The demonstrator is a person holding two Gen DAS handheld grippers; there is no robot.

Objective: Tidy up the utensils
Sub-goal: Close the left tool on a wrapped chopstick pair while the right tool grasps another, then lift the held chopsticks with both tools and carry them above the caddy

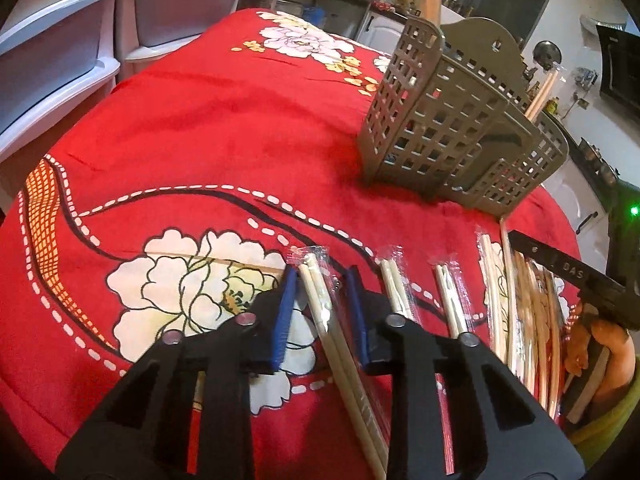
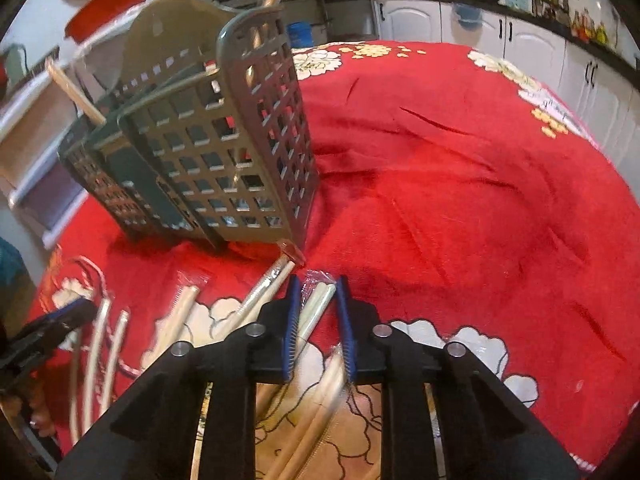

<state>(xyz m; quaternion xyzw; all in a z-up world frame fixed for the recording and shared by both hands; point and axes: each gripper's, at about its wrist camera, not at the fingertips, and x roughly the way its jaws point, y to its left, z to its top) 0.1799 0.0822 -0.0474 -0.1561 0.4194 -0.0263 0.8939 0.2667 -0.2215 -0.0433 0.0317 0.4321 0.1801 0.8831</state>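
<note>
Two low close views, shared basket (image 1: 452, 120).

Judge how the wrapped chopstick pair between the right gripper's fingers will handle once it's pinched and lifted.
The wrapped chopstick pair is probably stiff and light: thin, straight wooden sticks. Its glossy clear wrapper may slide against the right gripper, whose jaws straddle it with gaps on both sides. Held near one end, the long pair will likely droop toward the red tablecloth.

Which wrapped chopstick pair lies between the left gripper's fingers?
The leftmost wrapped chopstick pair in the row: it runs between the open left gripper fingers; the other pairs lie farther right, outside them.
</note>
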